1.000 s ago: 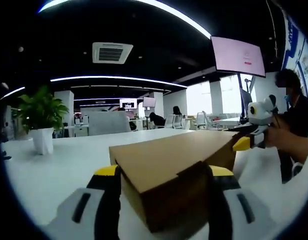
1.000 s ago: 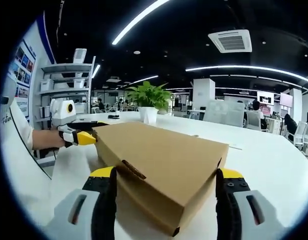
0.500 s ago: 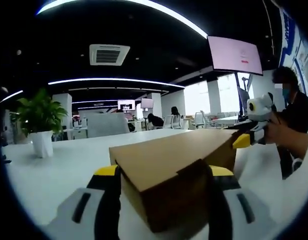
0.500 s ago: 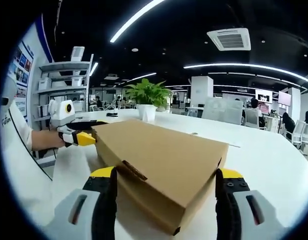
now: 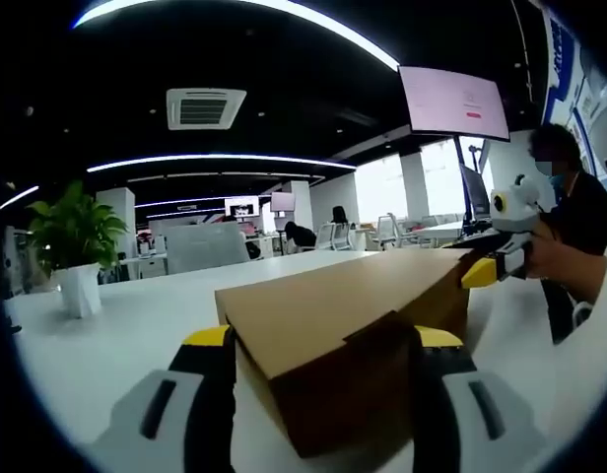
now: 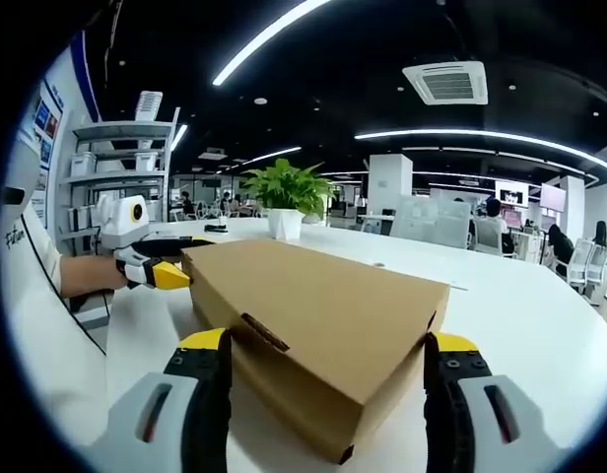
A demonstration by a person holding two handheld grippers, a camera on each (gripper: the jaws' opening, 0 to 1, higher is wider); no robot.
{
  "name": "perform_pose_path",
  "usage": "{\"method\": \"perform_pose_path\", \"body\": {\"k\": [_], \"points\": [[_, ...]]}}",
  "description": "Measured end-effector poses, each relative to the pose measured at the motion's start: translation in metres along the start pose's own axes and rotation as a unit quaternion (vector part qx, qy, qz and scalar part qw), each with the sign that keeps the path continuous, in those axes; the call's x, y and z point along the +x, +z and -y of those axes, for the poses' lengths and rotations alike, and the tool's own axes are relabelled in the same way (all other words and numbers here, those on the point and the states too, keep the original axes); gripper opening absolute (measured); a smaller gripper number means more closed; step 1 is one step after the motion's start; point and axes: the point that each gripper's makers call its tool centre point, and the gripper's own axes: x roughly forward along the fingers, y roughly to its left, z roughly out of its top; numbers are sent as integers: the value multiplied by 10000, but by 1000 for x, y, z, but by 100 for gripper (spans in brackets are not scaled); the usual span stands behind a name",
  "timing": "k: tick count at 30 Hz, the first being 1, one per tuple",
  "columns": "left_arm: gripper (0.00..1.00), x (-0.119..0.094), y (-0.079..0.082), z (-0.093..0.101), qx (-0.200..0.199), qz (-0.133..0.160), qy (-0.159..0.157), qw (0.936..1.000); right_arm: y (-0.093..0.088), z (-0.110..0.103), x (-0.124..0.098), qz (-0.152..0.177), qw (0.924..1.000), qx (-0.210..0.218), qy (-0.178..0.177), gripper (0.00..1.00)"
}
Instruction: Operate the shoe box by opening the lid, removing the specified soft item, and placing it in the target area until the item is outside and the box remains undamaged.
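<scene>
Between both wide-spread grippers, left (image 5: 318, 394) and right (image 6: 328, 394), box (image 6: 318, 315) sits lid-shut on table (image 6: 540, 315); squeezing its ends could crush cardboard, or uneven lift tear lid.

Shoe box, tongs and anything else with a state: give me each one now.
Brown cardboard shoe box: lid shut, flat on white table.
Left tongs: open, jaws straddling one box end.
Right tongs: open, jaws straddling the other end.
Green potted plant: upright.
Wall screen: lit.

No readable text on anything.
</scene>
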Motion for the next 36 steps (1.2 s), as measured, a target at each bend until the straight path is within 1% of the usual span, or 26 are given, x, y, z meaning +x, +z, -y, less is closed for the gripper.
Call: {"method": "perform_pose_path", "body": {"k": [4, 6, 9, 10, 12, 19, 21, 23, 25, 27, 28, 29, 30, 31, 32, 33, 34, 36], "points": [[73, 1, -1, 0, 29, 59, -28, 10000, 0, -1, -1, -49, 10000, 8, -49, 82], [74, 2, -3, 2, 101, 67, 20, 9999, -3, -1, -1, -183, 9998, -108, -20, 82], [74, 2, -1, 0, 66, 52, 15, 10000, -3, -2, 0, -162, 9998, -59, -85, 83], [74, 2, -2, 0, 95, 39, -2, 9999, -3, -3, 0, -150, 9998, -78, -121, 83], [74, 1, -4, -1, 344, -50, -61, 9994, -3, -2, -1, -116, 9998, -45, -150, 83], [74, 0, -5, 1, 236, -25, 25, 9997, -3, -1, -2, -172, 9998, -59, -63, 83], [72, -2, -5, 0, 265, -58, 5, 9996, -3, -1, -2, -131, 9999, -61, -71, 83], [70, -4, -7, -2, 176, -126, -44, 9998, -3, -1, -3, -102, 9999, -85, -68, 82], [69, -6, -8, -2, 319, -137, -64, 9994, -5, -1, -5, -154, 9996, -218, -38, 81], [70, -7, -9, 1, 598, -204, -176, 9978, -5, -1, -8, -157, 9996, -250, -2, 79], [72, -8, -9, 1, 483, -214, -218, 9984, -5, 0, -10, -163, 9996, -246, 4, 79], [72, -9, -8, 4, 273, -209, -352, 9988, -5, 0, -11, -173, 9996, -242, 14, 78], [71, -12, -6, 5, 44, -221, -445, 9988, -4, 1, -12, -176, 9997, -173, 70, 78], [69, -15, -2, -4, 16, -200, -334, 9992, -4, -1, -12, -210, 9996, -16, 193, 78], [68, -18, 1, -7, 18, -137, -295, 9995, -2, 0, -12, -188, 9997, 14, 178, 78], [68, -20, 7, -12, 7, -45, -227, 9997, 2, 1, -14, -146, 9997, -32, 168, 78], [68, -22, 10, -15, -48, -17, -173, 9998, 4, 0, -15, -140, 9997, -74, 177, 78], [68, -24, 13, -17, -85, -5, -187, 9998, 9, -1, -17, -155, 9995, -207, 155, 79]]}}
